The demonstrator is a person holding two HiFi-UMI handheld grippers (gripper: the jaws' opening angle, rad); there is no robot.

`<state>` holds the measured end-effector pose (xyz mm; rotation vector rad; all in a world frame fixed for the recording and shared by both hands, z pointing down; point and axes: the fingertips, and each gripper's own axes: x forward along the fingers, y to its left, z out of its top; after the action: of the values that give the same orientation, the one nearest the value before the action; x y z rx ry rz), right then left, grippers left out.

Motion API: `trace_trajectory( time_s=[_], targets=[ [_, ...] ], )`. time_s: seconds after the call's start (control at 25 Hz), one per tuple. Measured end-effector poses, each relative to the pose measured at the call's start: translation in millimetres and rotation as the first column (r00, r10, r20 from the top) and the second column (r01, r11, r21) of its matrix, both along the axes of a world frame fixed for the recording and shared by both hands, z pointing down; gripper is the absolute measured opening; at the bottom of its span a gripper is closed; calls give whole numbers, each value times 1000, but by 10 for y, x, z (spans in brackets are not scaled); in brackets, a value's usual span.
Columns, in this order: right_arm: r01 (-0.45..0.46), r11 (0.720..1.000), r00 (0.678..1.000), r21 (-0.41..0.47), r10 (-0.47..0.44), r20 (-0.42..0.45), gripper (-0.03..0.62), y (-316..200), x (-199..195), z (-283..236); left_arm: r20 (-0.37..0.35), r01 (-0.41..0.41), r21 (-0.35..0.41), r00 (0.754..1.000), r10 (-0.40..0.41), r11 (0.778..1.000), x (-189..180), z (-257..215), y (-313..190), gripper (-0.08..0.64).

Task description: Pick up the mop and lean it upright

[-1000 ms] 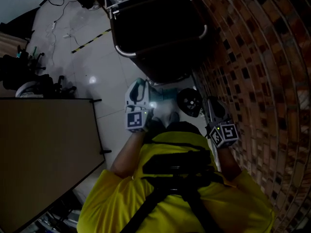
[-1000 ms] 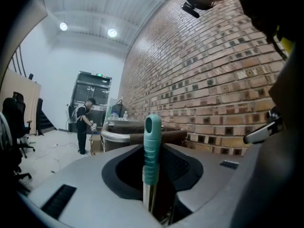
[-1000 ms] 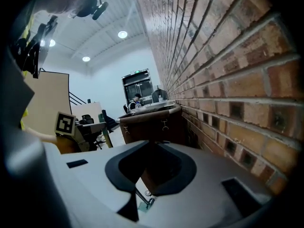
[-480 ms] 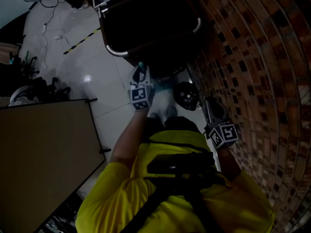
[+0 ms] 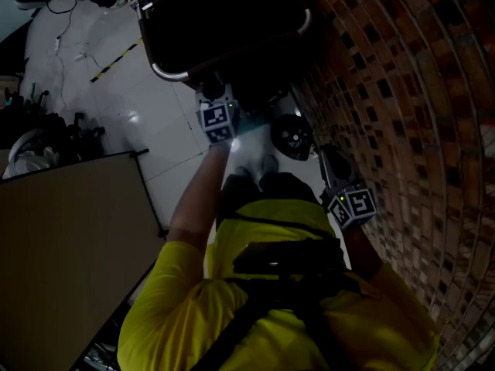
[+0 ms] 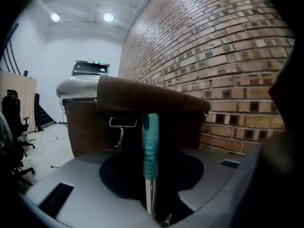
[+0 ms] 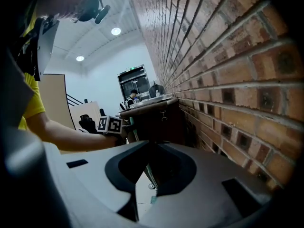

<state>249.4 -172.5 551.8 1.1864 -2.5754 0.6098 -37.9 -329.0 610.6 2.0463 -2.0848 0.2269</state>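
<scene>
Standing upright in the left gripper view, the mop [image 6: 150, 141] showed its teal grip above a bright metal shaft [image 6: 150, 194]. The shaft ran down into the narrow gap of the left gripper [image 6: 153, 204], whose jaws were closed on it. Lower along the same shaft, the right gripper [image 7: 145, 184] had its jaws drawn narrow with the metal between them, apparently clamped on it too. So the pick-up looked done: both grippers carried the handle, and it was raised close to vertical.

The mop's lower end was not clear. A round dark disc [image 5: 292, 135] on the floor [image 5: 116, 107] by the person's feet may have been its head. The head view was too dark to say so, or to say whether it rested on the tiles.

Just beyond the handle stood a dark cabinet [image 6: 137, 103], and the brick wall [image 6: 228, 56] ran along the right, near the right gripper. What remained, by my reading, was the leaning itself. Nothing showed the grip touching cabinet or wall. The handle had yet to be tipped against one of them, settled so it would stay, and let go by both grippers.
</scene>
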Motion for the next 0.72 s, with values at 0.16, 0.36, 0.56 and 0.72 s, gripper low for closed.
trace_trajectory(
  time_s=[0.16, 0.36, 0.56, 0.72],
  targets=[
    [7, 1000, 1000, 5, -7, 5, 38, -14, 3, 9, -25, 12, -20, 1000, -12, 1000, 60, 118, 97, 172],
    [13, 1000, 1000, 18, -13, -4, 38, -53, 17, -10, -52, 31, -24, 998, -32, 999, -4, 38, 372, 172],
    [11, 999, 1000, 51, -12, 13, 38, -122, -36, -133, -134, 39, 10, 990, -37, 999, -100, -391, 1072, 172],
    [29, 996, 999, 81, -32, 33, 38, -178, -179, -279, -178, 32, 71, 984, -19, 997, -157, -903, 1615, 172]
  ],
)
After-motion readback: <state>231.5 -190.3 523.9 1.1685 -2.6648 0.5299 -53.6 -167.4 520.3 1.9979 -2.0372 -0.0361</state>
